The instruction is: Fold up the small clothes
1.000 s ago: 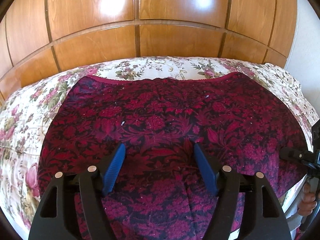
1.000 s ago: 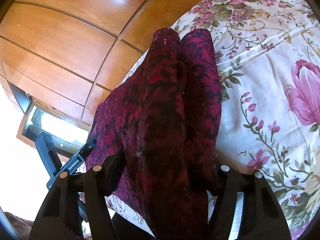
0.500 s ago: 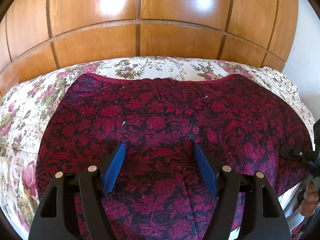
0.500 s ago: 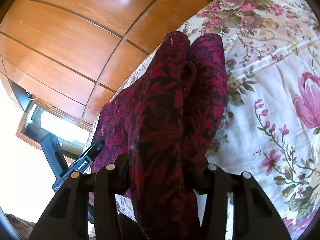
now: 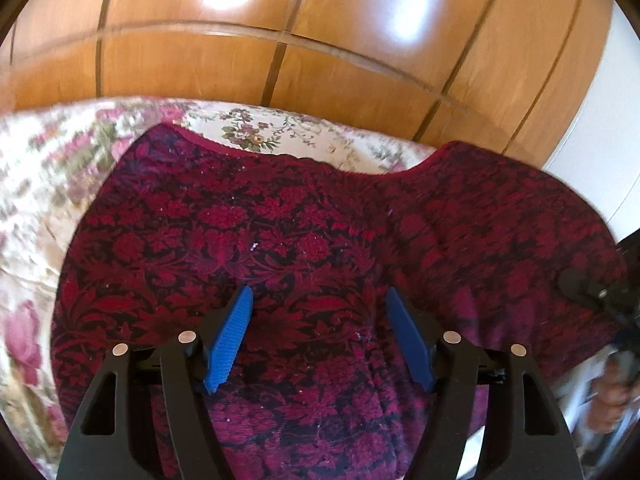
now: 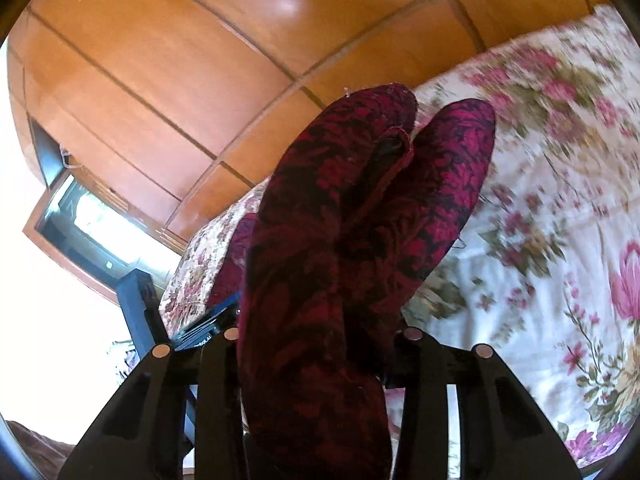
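A dark red floral-patterned garment lies spread on a flowered bedspread. My left gripper is open, its blue pads wide apart just above the garment's near part. My right gripper is shut on a bunched edge of the same garment, which drapes over its fingers and hides them. The right gripper also shows at the right edge of the left wrist view, lifting that side of the cloth.
A glossy wooden panelled headboard rises behind the bed. The bedspread stretches to the right in the right wrist view. A window or mirror frame sits at the left there. A white wall is at the right.
My right gripper has lifted and tilted with the garment edge, raising the cloth's right side. The left wrist view has shifted slightly right; the left gripper stays open.
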Demonstrator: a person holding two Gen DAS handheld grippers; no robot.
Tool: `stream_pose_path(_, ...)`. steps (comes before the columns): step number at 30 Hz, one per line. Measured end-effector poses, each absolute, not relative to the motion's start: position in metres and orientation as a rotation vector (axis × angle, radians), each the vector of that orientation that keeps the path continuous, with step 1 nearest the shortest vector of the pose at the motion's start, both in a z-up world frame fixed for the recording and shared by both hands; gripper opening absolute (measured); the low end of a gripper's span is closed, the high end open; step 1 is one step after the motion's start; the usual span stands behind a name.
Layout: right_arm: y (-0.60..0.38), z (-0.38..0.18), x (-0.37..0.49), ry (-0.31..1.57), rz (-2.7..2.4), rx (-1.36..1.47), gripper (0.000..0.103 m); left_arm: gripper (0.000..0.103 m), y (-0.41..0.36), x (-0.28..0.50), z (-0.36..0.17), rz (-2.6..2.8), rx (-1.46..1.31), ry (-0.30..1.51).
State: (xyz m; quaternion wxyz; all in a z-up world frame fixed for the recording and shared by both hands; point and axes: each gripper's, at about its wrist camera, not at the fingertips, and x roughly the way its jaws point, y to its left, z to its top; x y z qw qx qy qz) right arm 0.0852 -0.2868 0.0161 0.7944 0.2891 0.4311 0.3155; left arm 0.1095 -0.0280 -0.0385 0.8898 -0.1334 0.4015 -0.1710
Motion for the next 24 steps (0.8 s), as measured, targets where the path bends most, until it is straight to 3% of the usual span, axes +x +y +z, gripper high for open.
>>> stream_pose_path(3, -0.261, 0.040, 0.088, 0.893, 0.724, 0.567, 0.035, 0.057, -0.009, 0.114, -0.042, -0.404, -0.361, 0.857)
stream_pose_path(8, -0.211, 0.063, 0.091, 0.863, 0.797, 0.462, 0.035, 0.047, 0.035, 0.121, -0.047, -0.522, -0.629, 0.872)
stream_pose_path(19, -0.060, 0.055, 0.053, 0.826, 0.899, -0.005, 0.033, 0.047, 0.156, 0.093, -0.039, -0.445, -0.894, 0.754)
stream_pose_path(22, -0.027, 0.043, 0.036, 0.778, 0.884, -0.178, 0.033, 0.059, 0.185, 0.087, -0.032, -0.450, -0.944, 0.710)
stream_pose_path(24, -0.013, 0.037, 0.024, 0.739, 0.867, -0.276, 0.033, 0.059, 0.195, 0.086, -0.026, -0.475, -0.971, 0.682)
